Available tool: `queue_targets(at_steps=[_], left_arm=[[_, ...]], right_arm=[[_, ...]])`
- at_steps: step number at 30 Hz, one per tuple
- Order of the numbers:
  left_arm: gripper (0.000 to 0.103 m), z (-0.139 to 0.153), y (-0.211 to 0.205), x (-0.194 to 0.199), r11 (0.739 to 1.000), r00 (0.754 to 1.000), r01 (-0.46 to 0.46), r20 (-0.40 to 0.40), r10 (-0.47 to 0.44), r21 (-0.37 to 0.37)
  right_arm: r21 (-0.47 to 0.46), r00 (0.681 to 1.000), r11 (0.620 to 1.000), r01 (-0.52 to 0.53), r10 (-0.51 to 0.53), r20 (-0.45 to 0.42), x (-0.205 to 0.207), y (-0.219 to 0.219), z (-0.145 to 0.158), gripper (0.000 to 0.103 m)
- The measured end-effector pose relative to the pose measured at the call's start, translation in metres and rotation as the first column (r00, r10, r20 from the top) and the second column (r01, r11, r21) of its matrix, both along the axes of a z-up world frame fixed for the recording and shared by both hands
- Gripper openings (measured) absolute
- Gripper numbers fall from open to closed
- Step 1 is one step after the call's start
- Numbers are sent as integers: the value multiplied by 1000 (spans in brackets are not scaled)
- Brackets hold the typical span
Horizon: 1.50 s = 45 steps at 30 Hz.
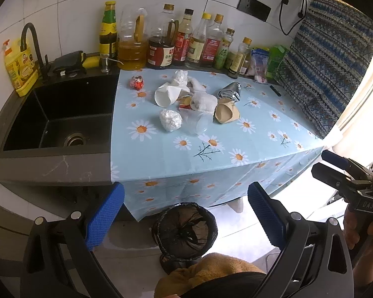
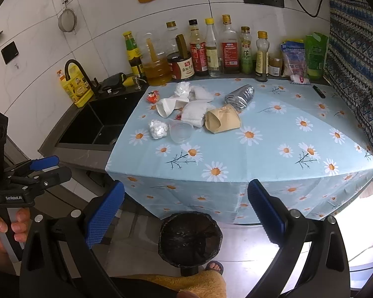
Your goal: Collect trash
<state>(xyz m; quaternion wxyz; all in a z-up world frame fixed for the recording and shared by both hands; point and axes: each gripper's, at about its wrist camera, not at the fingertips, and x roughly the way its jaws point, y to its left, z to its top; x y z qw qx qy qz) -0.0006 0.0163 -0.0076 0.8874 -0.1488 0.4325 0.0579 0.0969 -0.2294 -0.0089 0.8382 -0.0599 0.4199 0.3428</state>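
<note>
Daisy-printed blue cloth (image 2: 261, 154) is spread over a counter beside a black sink (image 1: 62, 114) whose basin is seen bare. Trash is clustered at the middle of the cloth: a white paper cup (image 2: 167, 106) on its side, a brown paper cup (image 2: 222, 122) also tipped over, a clear plastic cup (image 2: 181, 132), a crumpled white wad (image 2: 158, 129), a silver foil wrapper (image 2: 240, 96) and a small red wrapper (image 2: 153, 96). Bottles of oil and sauce (image 2: 199, 49) are lined along the tiled wall. On the floor below, a bin lined with a black bag (image 2: 190, 239) is seen; its contents cannot be made out. The left gripper (image 1: 186, 213) and right gripper (image 2: 186, 213) are held wide apart, with nothing between the fingers.
</note>
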Motion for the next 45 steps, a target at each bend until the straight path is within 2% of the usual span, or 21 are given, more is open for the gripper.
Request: queue_targets(at_steps=[13,27,36,42,45], left_arm=[[96,1,-1,5,1000,1000,21,-16,-21,9],[96,-6,13,12,999,999,26,-30,-27,-30],[96,-28,29,33,997,998,-1,-70,-5,-79],[96,-38,43,53,995,998,-42,-60,37,-92],[96,-49,52,68,992,994,-71,-88,62,-104]], right_arm=[[-15,1000,1000,-3,3,-8,-2,8,2,98],[-36,1000,999,-18,18,-15,-5,24,0,98],[-46,999,998,-33,31,-29,19,33,-10,98],[-47,997,996,-69,67,-45,49,43,-18,98],[-39,994,995,-89,86,-70,68,45,-26,98]])
